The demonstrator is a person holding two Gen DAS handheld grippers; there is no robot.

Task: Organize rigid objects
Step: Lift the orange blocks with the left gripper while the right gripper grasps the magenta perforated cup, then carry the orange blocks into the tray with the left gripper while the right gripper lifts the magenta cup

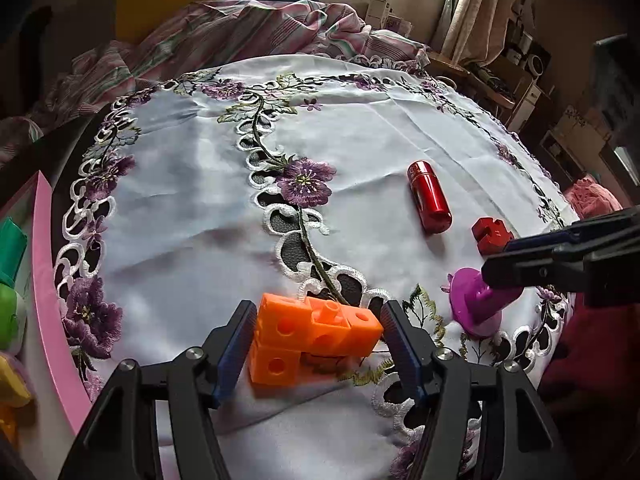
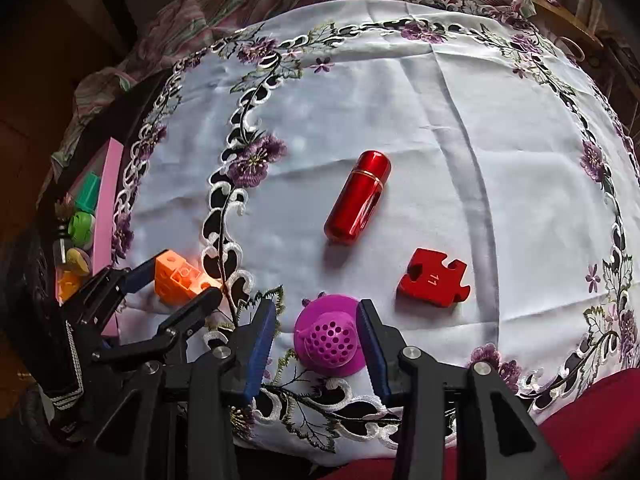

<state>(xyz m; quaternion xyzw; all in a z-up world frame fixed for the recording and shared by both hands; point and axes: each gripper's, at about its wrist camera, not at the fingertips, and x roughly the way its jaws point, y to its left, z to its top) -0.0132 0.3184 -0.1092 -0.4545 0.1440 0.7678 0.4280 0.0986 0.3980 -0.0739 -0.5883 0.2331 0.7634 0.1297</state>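
Note:
An orange block piece (image 1: 308, 336) made of joined cubes lies on the embroidered white tablecloth (image 1: 192, 200). My left gripper (image 1: 318, 322) is open, its fingers on either side of the piece; it also shows in the right wrist view (image 2: 180, 276). A purple funnel-shaped piece (image 2: 330, 338) with a perforated end lies between the open fingers of my right gripper (image 2: 316, 322); it also shows in the left wrist view (image 1: 478, 300). A red metal cylinder (image 2: 358, 198) and a red puzzle piece (image 2: 434, 278) marked 11 lie farther out on the cloth.
A pink bin (image 2: 106, 208) stands at the left table edge and holds green, yellow and orange toys (image 2: 82, 224). A striped blanket (image 1: 240, 28) lies beyond the table. Shelves and clutter (image 1: 532, 68) stand at the right.

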